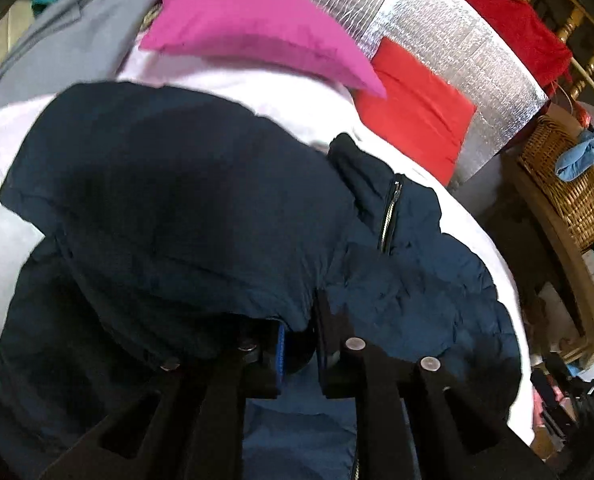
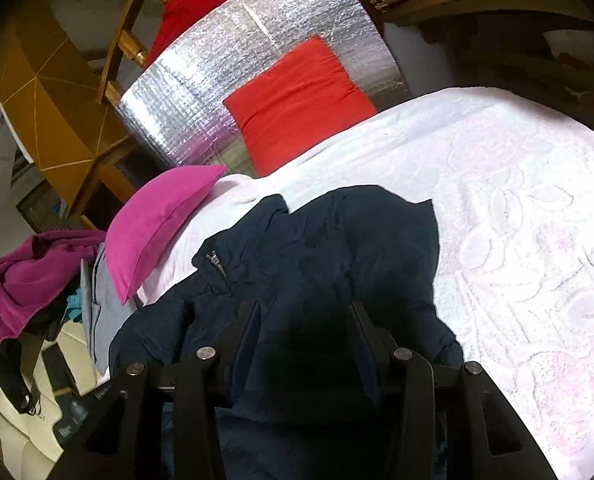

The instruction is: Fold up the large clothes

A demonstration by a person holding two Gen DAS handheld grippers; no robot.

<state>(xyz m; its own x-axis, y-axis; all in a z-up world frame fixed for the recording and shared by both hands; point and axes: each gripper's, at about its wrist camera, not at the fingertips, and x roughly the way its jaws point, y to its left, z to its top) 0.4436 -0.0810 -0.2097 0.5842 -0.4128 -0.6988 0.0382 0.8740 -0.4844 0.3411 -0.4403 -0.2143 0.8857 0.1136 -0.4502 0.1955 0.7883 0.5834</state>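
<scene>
Left fingers [image 1: 299,344] are pinching a fold of the navy puffer jacket [image 1: 201,208] | right fingers [image 2: 303,344] are squeezing another bunch of it | jacket is lying on the white bedspread [image 2: 517,220] | pink pillow [image 2: 157,224] and red cushion [image 2: 297,100] are sitting near it

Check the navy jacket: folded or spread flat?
Partly folded: the jacket lies doubled over itself on the white bedspread, bunched, not flat.
</scene>
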